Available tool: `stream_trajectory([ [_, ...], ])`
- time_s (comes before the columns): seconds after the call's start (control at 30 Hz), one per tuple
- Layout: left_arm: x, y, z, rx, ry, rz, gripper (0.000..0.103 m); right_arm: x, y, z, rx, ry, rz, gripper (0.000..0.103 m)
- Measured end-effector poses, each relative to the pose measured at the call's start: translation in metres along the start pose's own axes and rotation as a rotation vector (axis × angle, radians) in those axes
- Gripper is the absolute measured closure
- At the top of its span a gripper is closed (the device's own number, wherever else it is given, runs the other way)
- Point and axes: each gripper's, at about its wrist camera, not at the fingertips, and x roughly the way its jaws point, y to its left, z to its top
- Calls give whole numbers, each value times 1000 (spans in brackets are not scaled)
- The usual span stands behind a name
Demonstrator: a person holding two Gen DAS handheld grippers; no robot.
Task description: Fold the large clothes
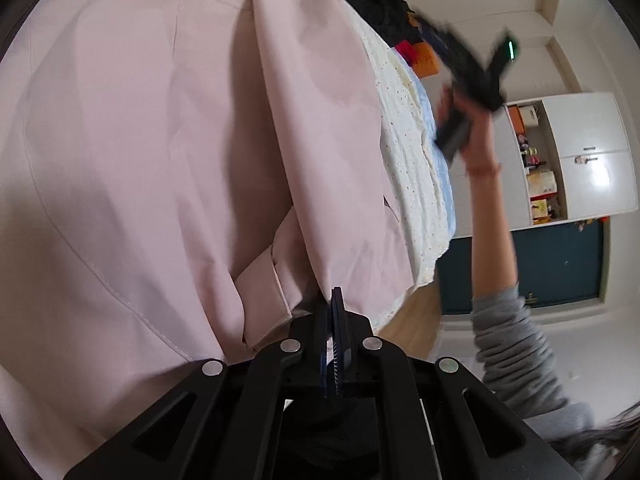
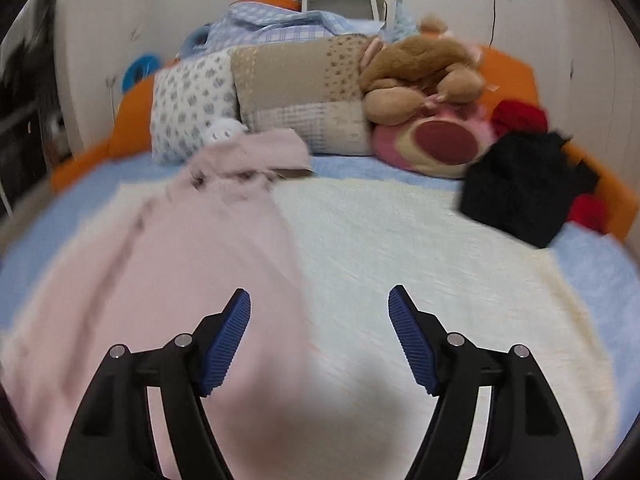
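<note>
Left wrist view: the left gripper [image 1: 335,300] has its jaws pressed together, pinching an edge of the pale pink garment [image 1: 160,140]. The fabric spreads away from the fingers and covers most of the bed [image 1: 416,184], reaching close to its near edge, where a strip of cream spotted cover and blue sheet shows. A cuffed sleeve [image 1: 266,300] lies folded just beside the jaws. Off the bed's edge, a person's hand [image 1: 472,128], in a grey sleeve, holds the right gripper [image 1: 428,30] raised and blurred. A heap of black and red clothes [image 1: 384,4] sits at the bed's far end.

Right wrist view: the right gripper [image 2: 319,300] has its jaws spread wide with nothing between them. The pink garment [image 2: 180,264] lies along the left side of the cream blanket [image 2: 420,248]. Pillows [image 2: 260,96] and a plush toy [image 2: 424,68] line the head edge; a black garment [image 2: 520,188] rests at the far right corner.
</note>
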Motion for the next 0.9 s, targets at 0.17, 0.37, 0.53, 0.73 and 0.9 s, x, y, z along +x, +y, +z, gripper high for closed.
stream_trajectory([
  [0.17, -6, -11, -6, 24, -28, -11, 95, 89, 95, 48, -27, 85, -28, 43],
  [0.37, -1, 4, -4, -118, 41, -312, 95, 211, 146, 51, -70, 305, -151, 75],
  [0.53, -10, 14, 5, -217, 74, -567, 95, 224, 136, 52, 114, 284, -56, 102],
  [0.73, -57, 31, 8, -175, -54, -409, 95, 216, 123, 71, 204, 198, -37, 102],
  [0.9, -45, 71, -9, -231, -52, -39, 83, 227, 142, 46, 136, 231, -20, 98],
])
